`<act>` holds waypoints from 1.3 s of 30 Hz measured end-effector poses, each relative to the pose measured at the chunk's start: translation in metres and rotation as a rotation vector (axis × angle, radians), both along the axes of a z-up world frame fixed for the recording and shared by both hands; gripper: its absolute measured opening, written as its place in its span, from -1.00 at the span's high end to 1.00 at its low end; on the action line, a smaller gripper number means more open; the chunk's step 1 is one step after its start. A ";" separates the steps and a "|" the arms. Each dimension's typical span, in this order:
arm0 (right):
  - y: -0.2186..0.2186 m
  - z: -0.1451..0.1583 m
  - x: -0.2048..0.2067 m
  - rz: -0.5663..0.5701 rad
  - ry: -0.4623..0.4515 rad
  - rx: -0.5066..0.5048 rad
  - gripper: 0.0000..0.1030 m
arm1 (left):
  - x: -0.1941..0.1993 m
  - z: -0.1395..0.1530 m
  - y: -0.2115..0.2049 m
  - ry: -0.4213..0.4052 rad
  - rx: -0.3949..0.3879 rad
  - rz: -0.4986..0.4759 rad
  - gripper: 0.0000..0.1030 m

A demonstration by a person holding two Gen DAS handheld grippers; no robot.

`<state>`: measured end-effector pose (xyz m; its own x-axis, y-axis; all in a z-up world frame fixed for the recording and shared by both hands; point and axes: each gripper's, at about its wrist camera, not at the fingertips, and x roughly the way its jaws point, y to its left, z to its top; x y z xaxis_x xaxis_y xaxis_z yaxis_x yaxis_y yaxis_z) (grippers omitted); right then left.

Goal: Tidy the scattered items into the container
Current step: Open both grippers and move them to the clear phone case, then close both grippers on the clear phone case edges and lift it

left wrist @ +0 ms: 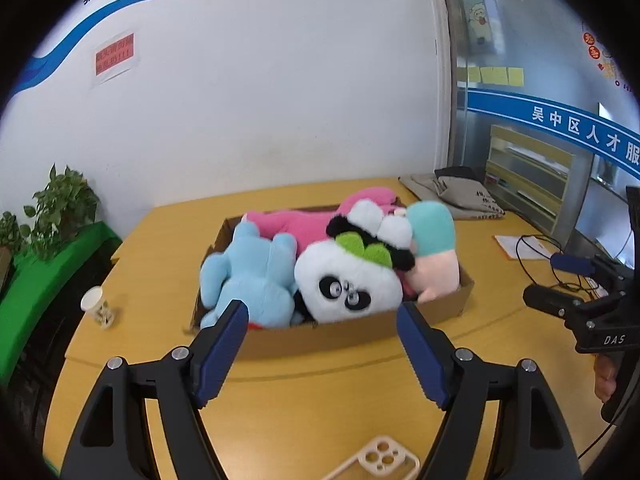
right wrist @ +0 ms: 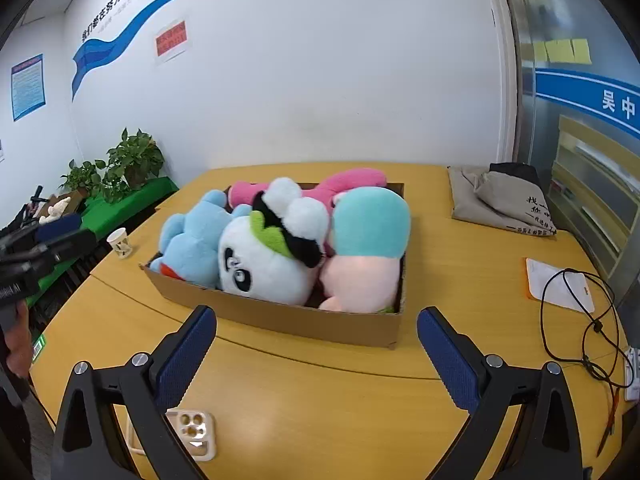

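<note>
The toys sit piled in the box (right wrist: pixel 280 320) in the middle of the counter (right wrist: pixel 320 400): panda (right wrist: pixel 264 268), blue toy (right wrist: pixel 192 248), pink toy (right wrist: pixel 352 184). Both tools, left tool (left wrist: pixel 320 344) and right tool (right wrist: pixel 316 344), are wide open and hold nothing. A phone case (right wrist: pixel 192 432) lies near; it may be the last stray. Come down over it slowly and pinch its edges.

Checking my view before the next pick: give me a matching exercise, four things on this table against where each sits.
Things:
1. panda plush
2. paper cup
3. phone case
4. grey cloth bag

Places:
A. on the table near the right gripper, before the box
B. in the cardboard box
C. far right of the table
D. on the table left of the box

Pairs: 1-B, 2-D, 3-A, 4-C
</note>
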<state>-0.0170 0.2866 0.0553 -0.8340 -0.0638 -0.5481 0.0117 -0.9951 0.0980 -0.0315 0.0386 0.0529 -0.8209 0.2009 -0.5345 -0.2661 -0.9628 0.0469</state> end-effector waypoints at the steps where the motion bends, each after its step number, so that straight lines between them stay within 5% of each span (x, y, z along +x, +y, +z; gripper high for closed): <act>1: -0.007 0.000 0.007 0.007 0.004 0.011 -0.98 | 0.007 -0.005 -0.004 -0.011 0.005 -0.003 -0.49; 9: -0.054 -0.057 0.035 0.122 -0.126 0.032 -0.99 | 0.040 -0.088 -0.051 -0.238 0.077 0.004 -0.49; 22: -0.133 -0.171 -0.001 0.330 -0.391 -0.018 -0.93 | 0.055 -0.185 -0.084 -0.578 0.234 0.049 -0.44; 26: -0.138 -0.189 -0.005 0.387 -0.439 -0.042 -0.76 | 0.049 -0.205 -0.079 -0.650 0.247 0.051 0.04; 31: -0.145 -0.192 0.003 0.502 -0.455 -0.046 -0.74 | 0.041 -0.202 -0.065 -0.610 0.146 0.051 0.15; 39: -0.135 -0.191 0.027 0.541 -0.487 -0.102 -0.74 | 0.023 -0.202 -0.059 -0.607 0.126 -0.084 0.20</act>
<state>0.0098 0.1521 -0.1355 -0.3351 -0.4678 -0.8178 0.4301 -0.8483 0.3089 -0.0087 -0.0208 -0.1488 -0.3571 0.3434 -0.8686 -0.2845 -0.9258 -0.2491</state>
